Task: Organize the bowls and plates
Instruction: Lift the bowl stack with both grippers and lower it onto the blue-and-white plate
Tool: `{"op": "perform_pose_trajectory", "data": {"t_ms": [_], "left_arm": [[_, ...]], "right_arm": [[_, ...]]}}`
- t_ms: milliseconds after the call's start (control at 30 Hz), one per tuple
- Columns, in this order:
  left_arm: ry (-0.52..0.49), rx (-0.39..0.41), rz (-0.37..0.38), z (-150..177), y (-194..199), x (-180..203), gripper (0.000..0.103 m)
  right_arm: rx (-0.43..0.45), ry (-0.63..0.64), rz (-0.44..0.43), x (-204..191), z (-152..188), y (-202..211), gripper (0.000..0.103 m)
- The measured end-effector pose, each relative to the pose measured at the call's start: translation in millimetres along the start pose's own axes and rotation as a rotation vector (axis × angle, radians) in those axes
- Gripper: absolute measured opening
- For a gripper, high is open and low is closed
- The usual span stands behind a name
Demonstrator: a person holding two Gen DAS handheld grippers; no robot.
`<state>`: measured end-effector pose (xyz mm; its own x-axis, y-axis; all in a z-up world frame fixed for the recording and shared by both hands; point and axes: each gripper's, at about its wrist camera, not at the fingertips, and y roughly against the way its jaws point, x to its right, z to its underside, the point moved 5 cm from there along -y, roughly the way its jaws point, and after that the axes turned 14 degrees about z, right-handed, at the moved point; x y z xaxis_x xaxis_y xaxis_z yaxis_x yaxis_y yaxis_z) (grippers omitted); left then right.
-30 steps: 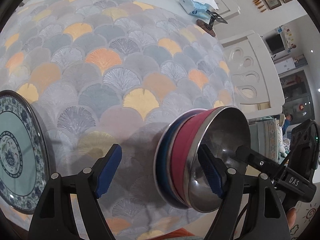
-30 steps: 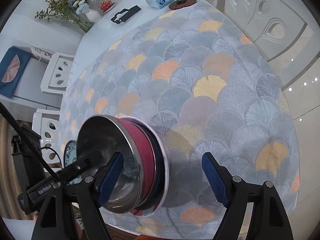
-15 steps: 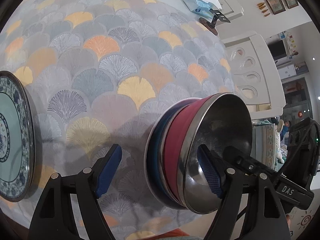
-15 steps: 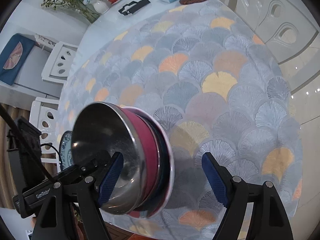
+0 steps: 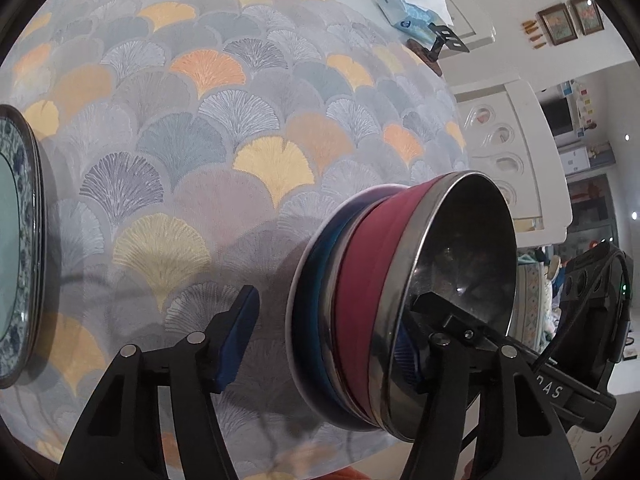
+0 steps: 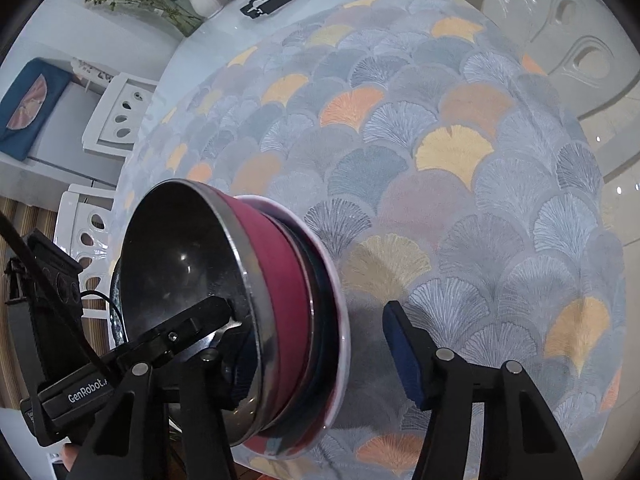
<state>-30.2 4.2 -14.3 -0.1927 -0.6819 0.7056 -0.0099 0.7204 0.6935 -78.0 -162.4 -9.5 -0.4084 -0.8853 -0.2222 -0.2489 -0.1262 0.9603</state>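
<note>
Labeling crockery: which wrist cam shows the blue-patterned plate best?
Left wrist. The blue-patterned plate lies at the frame's left edge on the tablecloth, with rim pattern and pale centre visible though cropped. Right wrist shows only a sliver of it behind the steel bowl.

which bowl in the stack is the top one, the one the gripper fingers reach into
The steel bowl, shiny and metal-rimmed. One finger of each gripper sits inside it. The red bowl nests beneath it, then a blue one, both showing only their outer walls.
</note>
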Motion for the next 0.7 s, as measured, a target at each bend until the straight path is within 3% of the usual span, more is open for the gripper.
{"op": "perform_pose_trajectory", "data": {"t_ms": [167,700], "left_arm": [[-0.003,0.006,0.025,2,-3,7,0.046],[-0.047,0.041,-0.069,4,1,16,0.046]], "right_arm": [[0.011,0.022,-0.027,-7,1,2,0.042],[0.060,0.113,0.000,-18,8,9,0.041]]}}
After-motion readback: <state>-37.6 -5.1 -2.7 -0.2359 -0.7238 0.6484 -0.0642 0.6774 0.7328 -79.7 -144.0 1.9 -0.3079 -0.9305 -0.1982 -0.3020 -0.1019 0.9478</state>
